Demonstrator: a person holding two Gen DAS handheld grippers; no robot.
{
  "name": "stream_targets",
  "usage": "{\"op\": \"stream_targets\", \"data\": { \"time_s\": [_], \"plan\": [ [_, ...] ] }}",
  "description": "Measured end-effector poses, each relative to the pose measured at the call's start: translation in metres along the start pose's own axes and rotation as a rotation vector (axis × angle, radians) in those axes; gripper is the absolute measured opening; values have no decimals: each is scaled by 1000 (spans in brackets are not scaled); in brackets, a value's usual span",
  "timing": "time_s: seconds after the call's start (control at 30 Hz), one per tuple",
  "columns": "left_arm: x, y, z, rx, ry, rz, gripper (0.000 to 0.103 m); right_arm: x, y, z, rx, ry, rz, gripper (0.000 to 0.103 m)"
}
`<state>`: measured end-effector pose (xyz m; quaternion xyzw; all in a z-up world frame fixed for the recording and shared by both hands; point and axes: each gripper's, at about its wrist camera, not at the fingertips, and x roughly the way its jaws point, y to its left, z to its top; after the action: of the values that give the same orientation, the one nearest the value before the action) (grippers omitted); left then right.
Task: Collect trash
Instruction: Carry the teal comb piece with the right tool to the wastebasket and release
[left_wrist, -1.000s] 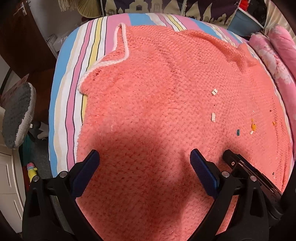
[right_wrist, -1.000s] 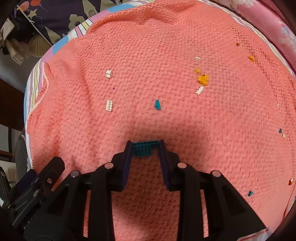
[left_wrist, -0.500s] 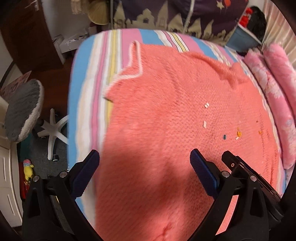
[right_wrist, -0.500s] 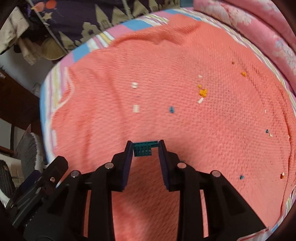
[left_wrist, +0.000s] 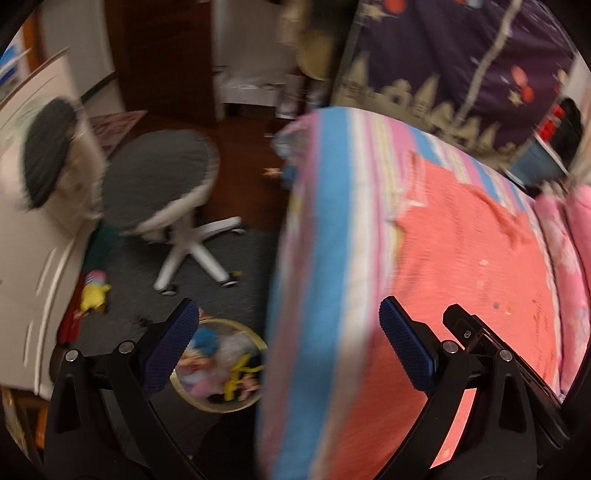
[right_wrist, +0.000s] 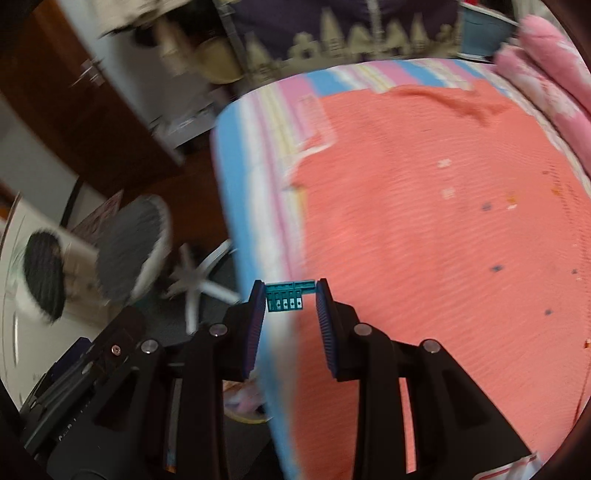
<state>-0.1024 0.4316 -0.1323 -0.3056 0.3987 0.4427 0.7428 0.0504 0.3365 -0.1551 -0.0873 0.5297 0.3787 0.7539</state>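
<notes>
Only the right wrist view shows the right gripper (right_wrist: 291, 300) pinching a teal block (right_wrist: 286, 296) above the bed's (right_wrist: 236, 206) left edge, while the left view shows the left gripper (left_wrist: 286, 334) spread wide, empty, and a trash basket (left_wrist: 221, 369) on the near floor.

**What Is Sitting Where**

A blanket (left_wrist: 480, 258) is lying on the bed (left_wrist: 325, 229). Small bits (right_wrist: 487, 206) are lying on the blanket. Pillows (left_wrist: 576, 229) are lying on the bed, right of the blanket. A stool (left_wrist: 162, 184) is standing on the floor, left of the bed. A basket (left_wrist: 221, 365) is sitting on the floor beside the bed, nearer than the stool. A toy (left_wrist: 94, 293) is lying left of the basket.
</notes>
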Motion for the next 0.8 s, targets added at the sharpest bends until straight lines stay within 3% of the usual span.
{"op": "stream_targets", "data": {
  "time_s": [0.2, 0.4, 0.6, 0.8],
  "plan": [
    [-16, 88, -20, -98, 12, 116, 96, 16, 80, -44, -106, 98, 89, 28],
    [-23, 145, -38, -185, 41, 180, 96, 30, 123, -73, -179, 188, 121, 28],
    [-35, 166, -38, -213, 12, 191, 96, 26, 143, -80, -181, 211, 147, 34],
    [-39, 148, -33, -177, 4, 161, 95, 17, 125, -71, -137, 185, 134, 34]
  ]
}}
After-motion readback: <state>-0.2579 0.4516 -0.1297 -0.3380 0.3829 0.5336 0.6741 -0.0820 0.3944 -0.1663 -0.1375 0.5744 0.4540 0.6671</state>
